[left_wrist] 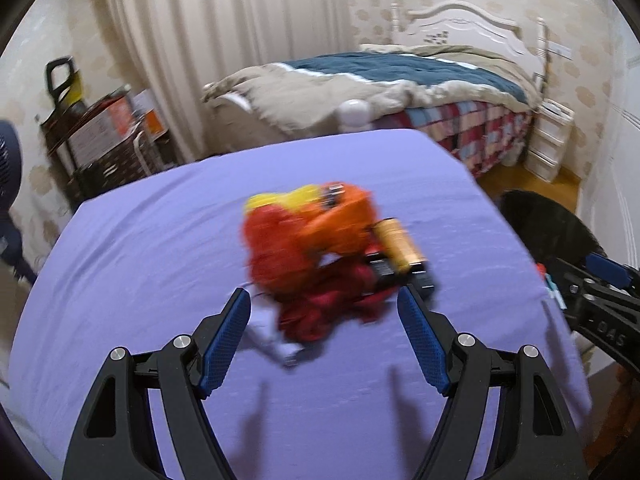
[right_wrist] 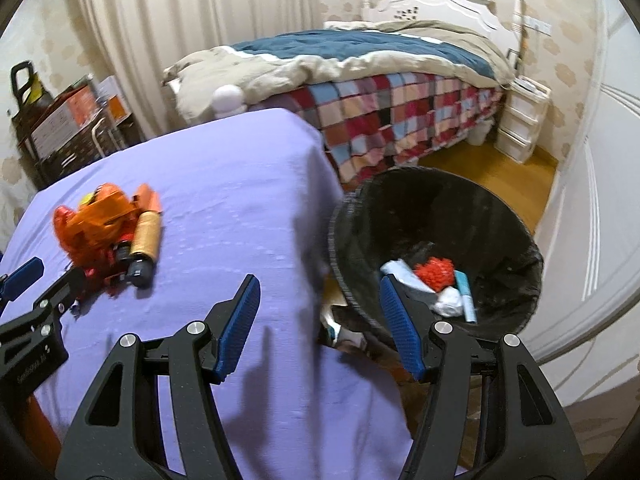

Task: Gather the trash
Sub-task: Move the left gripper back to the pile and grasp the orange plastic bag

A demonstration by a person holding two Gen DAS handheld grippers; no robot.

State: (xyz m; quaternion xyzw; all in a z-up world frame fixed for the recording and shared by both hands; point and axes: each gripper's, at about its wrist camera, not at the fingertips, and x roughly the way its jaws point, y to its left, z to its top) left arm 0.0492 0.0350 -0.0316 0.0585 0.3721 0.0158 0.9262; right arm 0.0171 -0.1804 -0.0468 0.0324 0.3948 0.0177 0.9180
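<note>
A heap of trash lies on the purple-covered table: orange, red and yellow crumpled wrappers with a gold and black tube at its right side. My left gripper is open, its fingers just short of the heap on either side, holding nothing. In the right wrist view the same wrappers and tube lie at the left. My right gripper is open and empty over the table's right edge, beside a black trash bin that holds red and white trash.
A bed with a blue quilt and patchwork cover stands behind the table. A dark shelf with boxes is at the back left. White drawers stand by the bed. The bin also shows in the left wrist view.
</note>
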